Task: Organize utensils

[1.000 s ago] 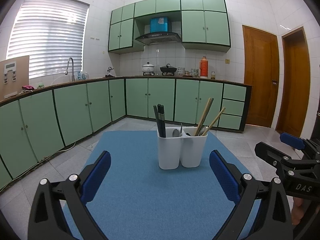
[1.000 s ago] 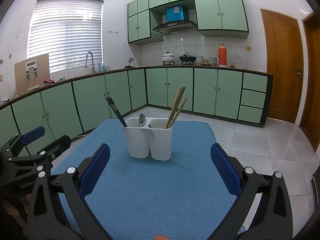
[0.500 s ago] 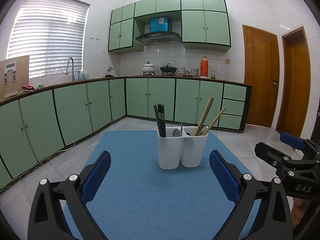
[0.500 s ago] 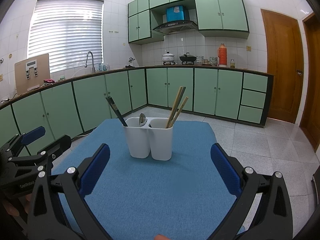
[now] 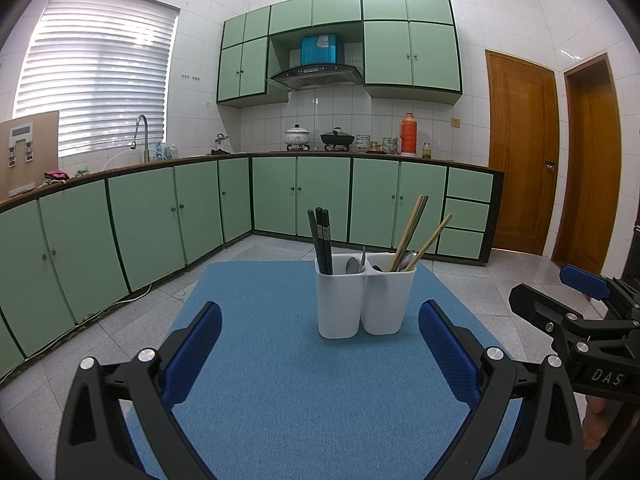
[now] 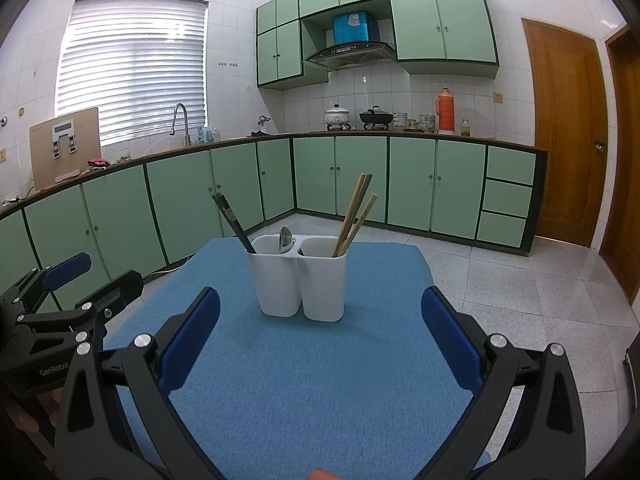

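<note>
A table covered in blue woven fabric is seen in a kitchen of pale green cabinets, white wall tiles and wooden doors. Straight ahead of the left claw, well apart from it, a white, smooth, two-compartment utensil holder stands upright; dark chopsticks fill one side, bamboo chopsticks the other. Spoons are mostly hidden inside. Both the left claw and the right claw are held wide open, empty.
</note>
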